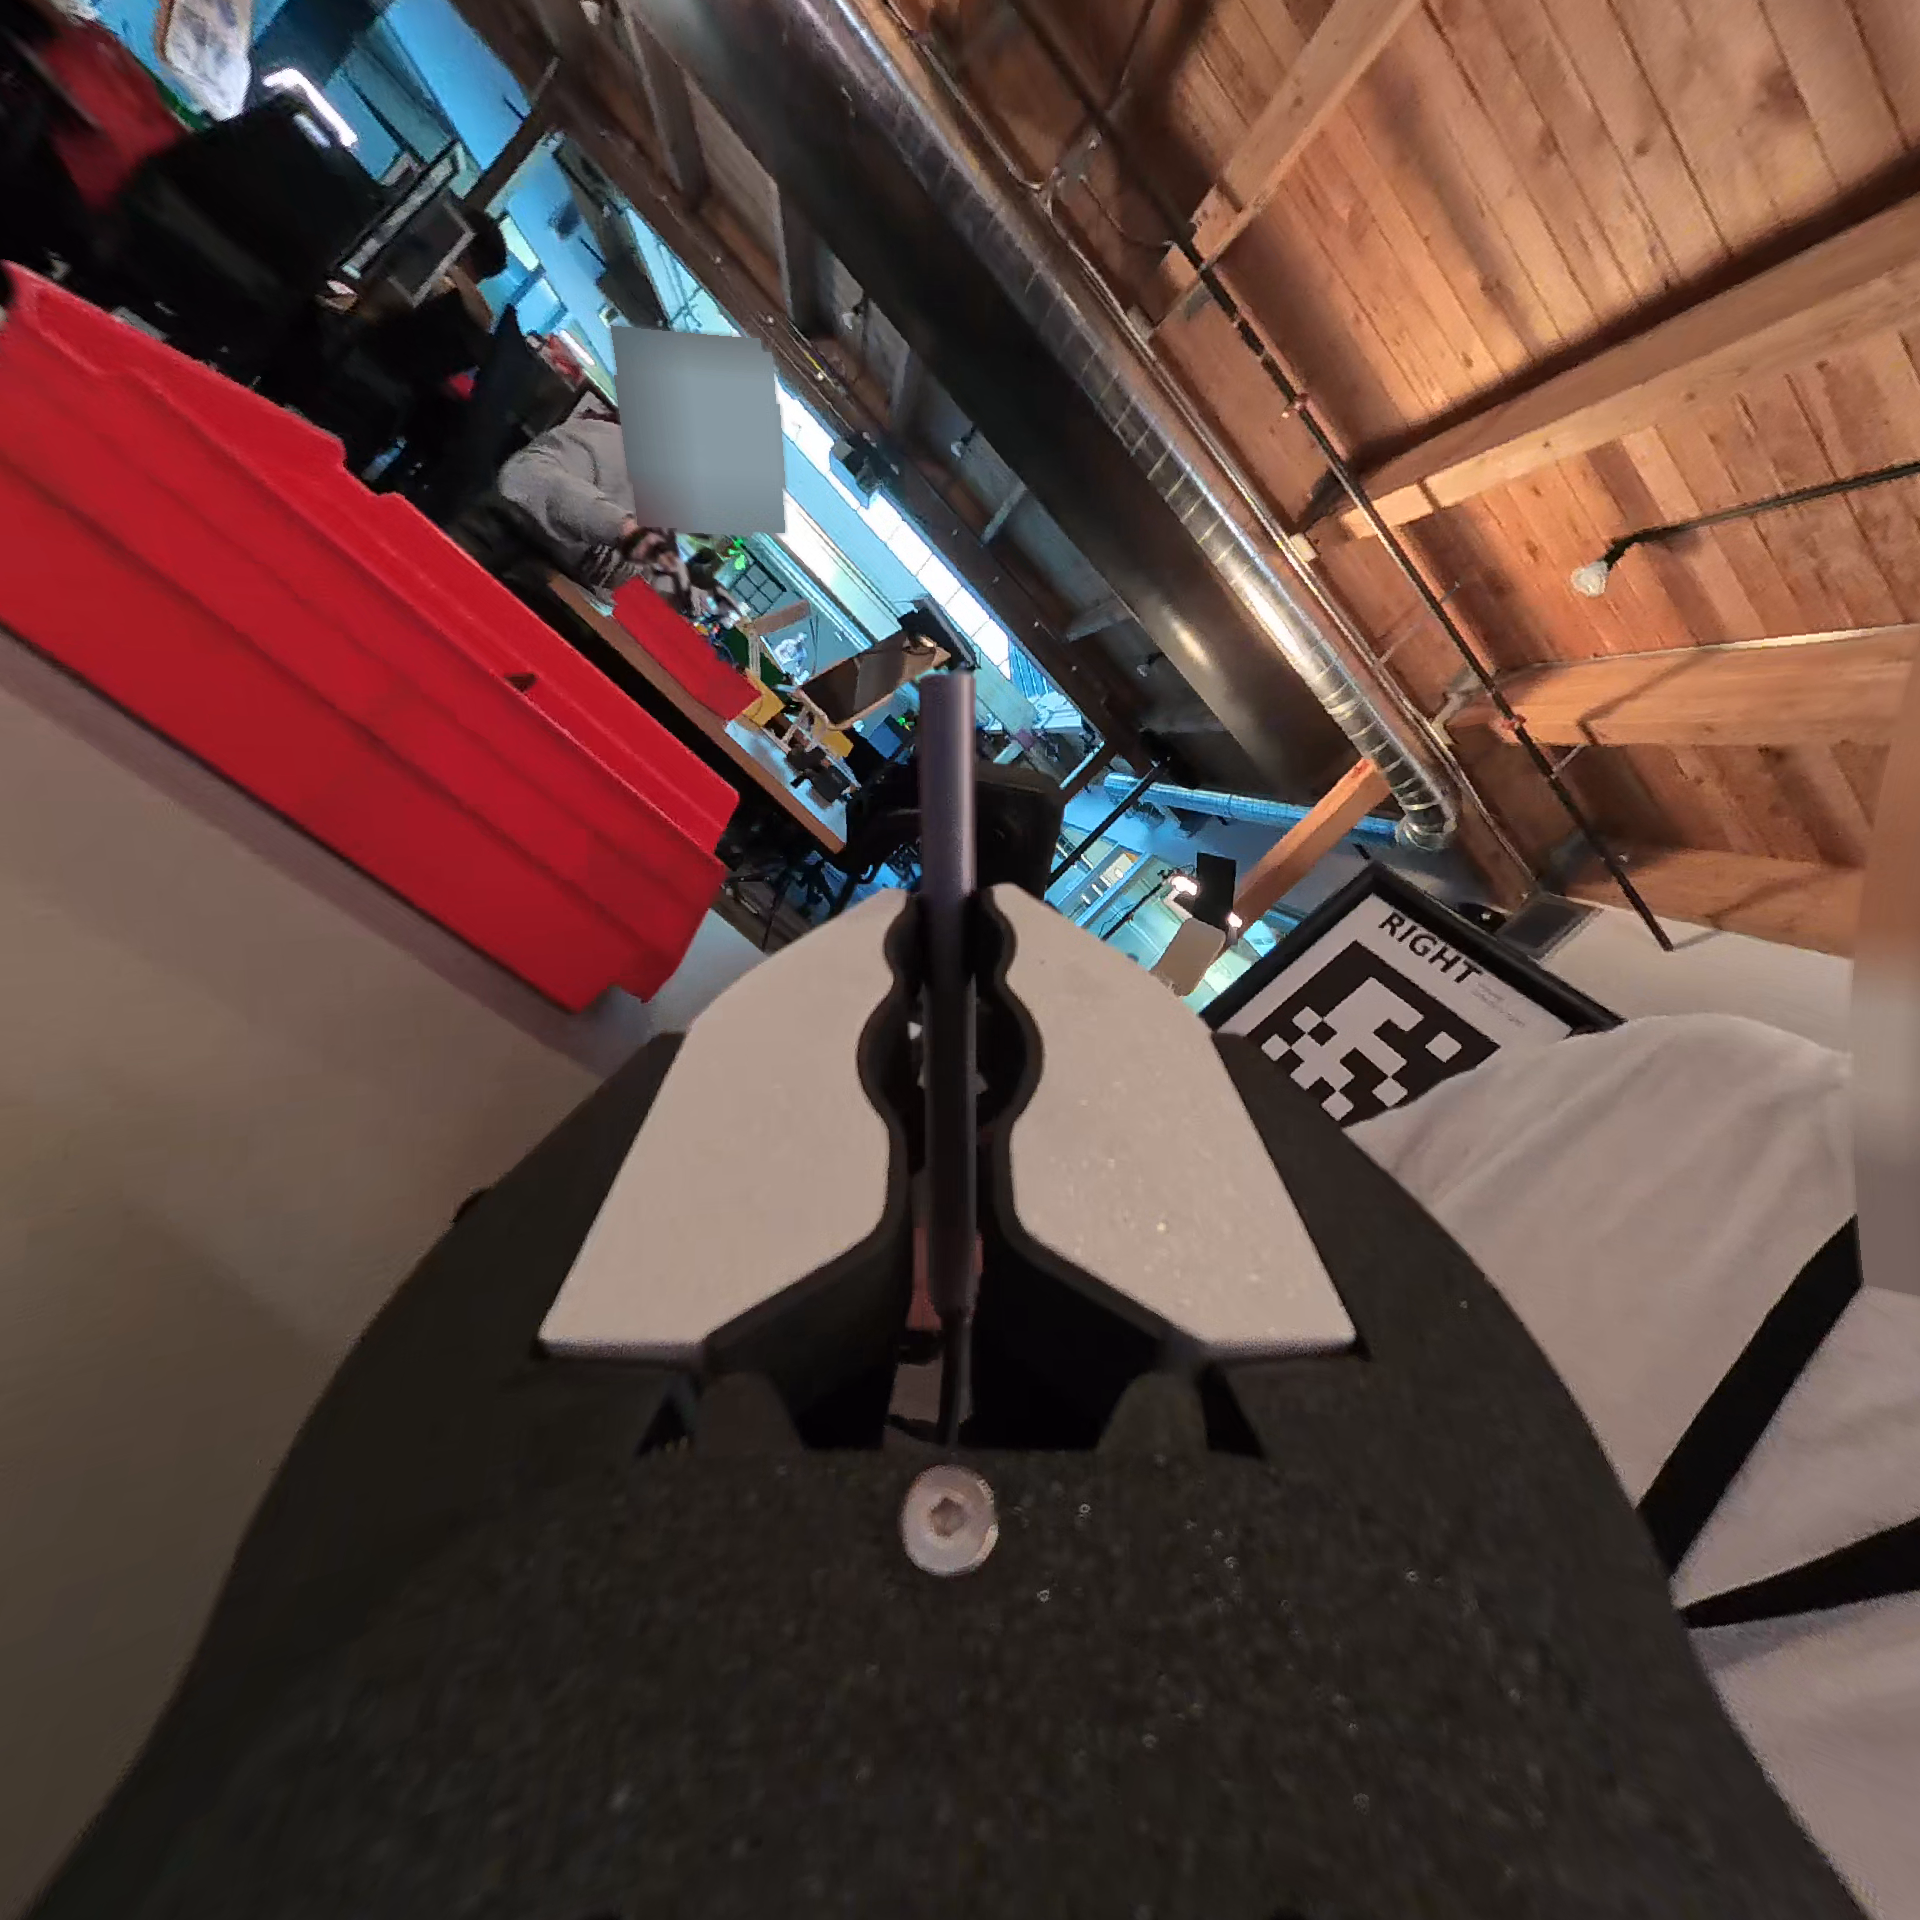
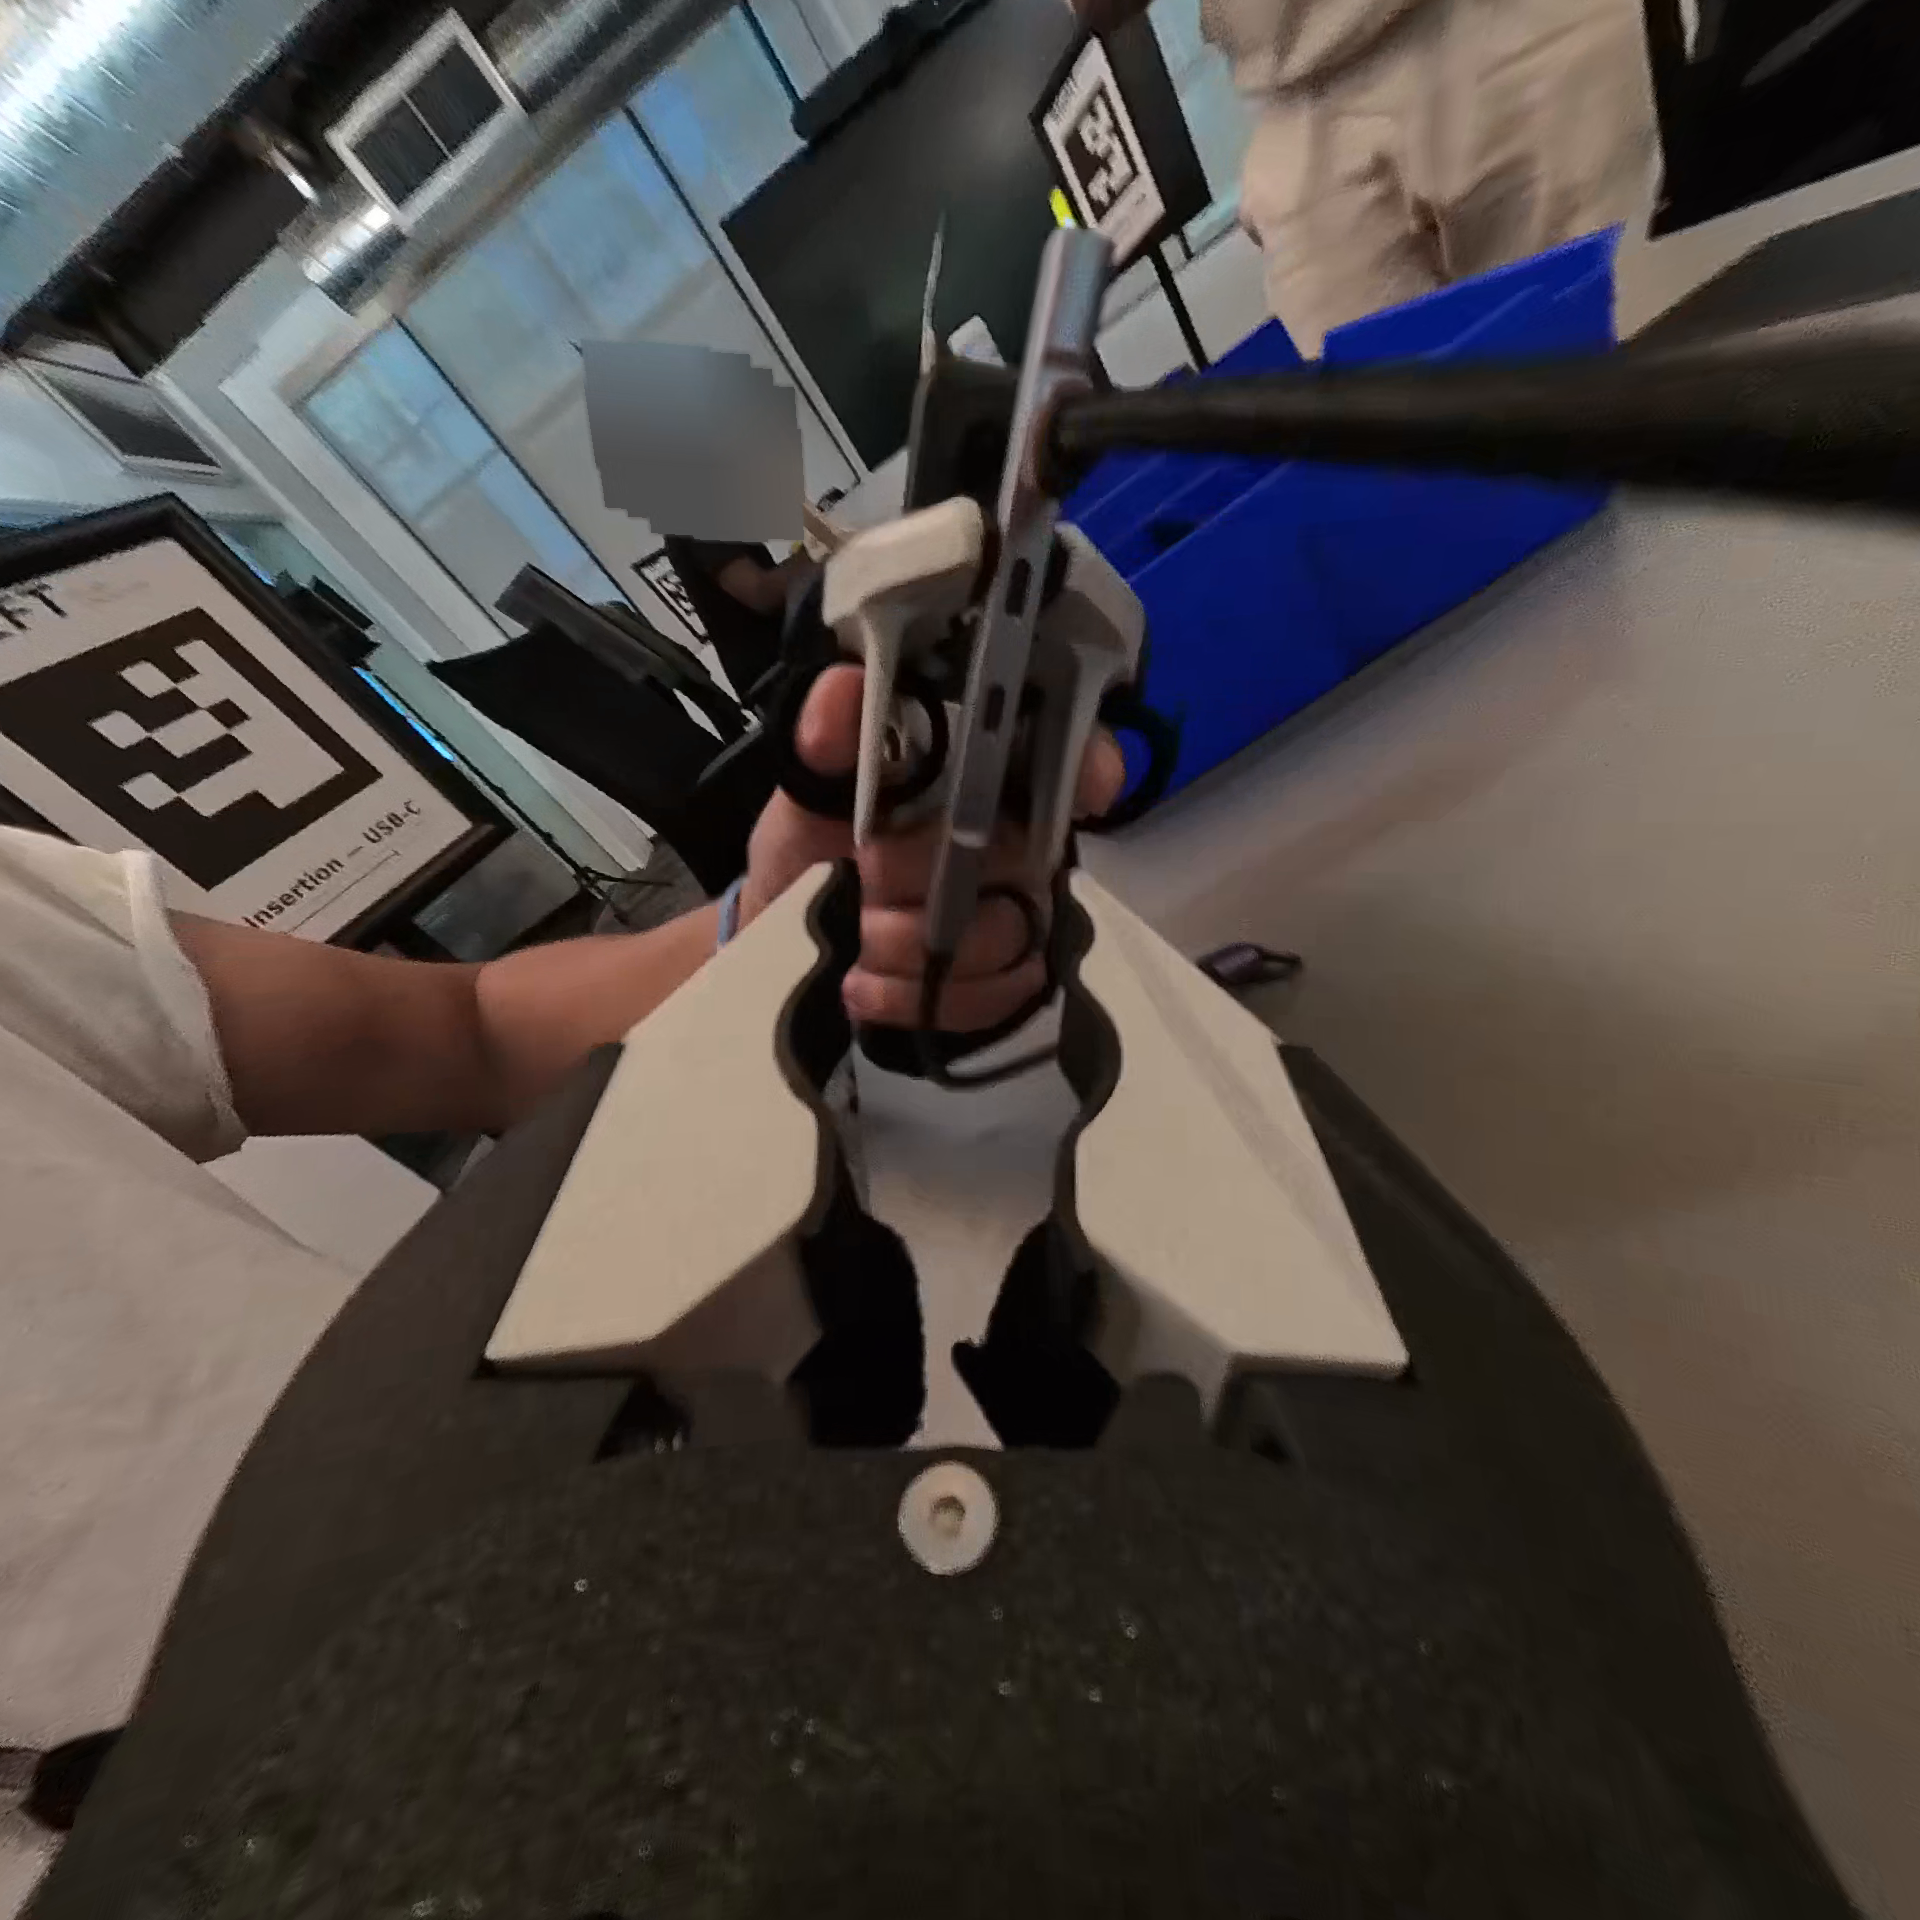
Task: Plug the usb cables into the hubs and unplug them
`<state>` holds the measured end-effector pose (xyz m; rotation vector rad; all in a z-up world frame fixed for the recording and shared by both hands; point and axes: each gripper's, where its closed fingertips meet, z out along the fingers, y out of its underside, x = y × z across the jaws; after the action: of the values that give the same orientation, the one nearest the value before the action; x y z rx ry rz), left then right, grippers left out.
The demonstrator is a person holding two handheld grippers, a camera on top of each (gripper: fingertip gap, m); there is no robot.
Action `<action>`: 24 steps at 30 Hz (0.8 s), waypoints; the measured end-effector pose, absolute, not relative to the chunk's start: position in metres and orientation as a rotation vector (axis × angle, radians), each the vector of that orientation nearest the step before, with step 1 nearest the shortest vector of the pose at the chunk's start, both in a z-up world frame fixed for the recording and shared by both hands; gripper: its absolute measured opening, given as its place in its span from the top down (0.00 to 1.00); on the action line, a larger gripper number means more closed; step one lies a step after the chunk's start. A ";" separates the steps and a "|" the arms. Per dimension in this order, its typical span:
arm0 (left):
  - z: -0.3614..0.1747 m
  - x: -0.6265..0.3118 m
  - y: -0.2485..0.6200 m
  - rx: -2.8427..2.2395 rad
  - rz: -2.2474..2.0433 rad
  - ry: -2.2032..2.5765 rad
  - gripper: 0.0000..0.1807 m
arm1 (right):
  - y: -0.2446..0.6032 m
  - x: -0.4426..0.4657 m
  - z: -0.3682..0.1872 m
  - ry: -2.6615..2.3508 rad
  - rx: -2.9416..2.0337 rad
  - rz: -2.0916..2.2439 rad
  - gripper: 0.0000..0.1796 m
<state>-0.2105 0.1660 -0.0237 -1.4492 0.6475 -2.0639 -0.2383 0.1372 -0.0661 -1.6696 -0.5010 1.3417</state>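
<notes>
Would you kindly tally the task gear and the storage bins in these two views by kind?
Hand-held grippers: 2, the left hand-held gripper and the right hand-held gripper
Hubs: 1, the grey hub
Cables: 1, the black cable
Bins: 2, the red bin and the blue bin
Total: 6

A smooth, brushed-metal hub (image 2: pixel 1023 582) was seen beside a matt black cable (image 2: pixel 1455 426); glossy red plastic bins (image 1: pixel 343 665) and a rough wooden ceiling (image 1: pixel 1507 260) were shown.
</notes>
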 end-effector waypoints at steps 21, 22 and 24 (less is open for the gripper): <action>-0.074 -0.201 0.163 -1.754 -1.577 1.020 0.98 | 0.176 -0.158 -0.099 -1.144 -1.606 -0.560 0.95; -0.077 -0.202 0.164 -1.744 -1.519 1.054 0.98 | 0.177 -0.156 -0.100 -1.127 -1.628 -0.530 0.94; -0.070 -0.205 0.166 -1.708 -1.537 1.031 1.00 | 0.179 -0.149 -0.098 -1.127 -1.624 -0.578 0.95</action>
<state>-0.2046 0.1662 -0.0703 -1.7076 1.0311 -1.5371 -0.1486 0.1794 -0.0981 -1.6245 -1.1268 -0.5776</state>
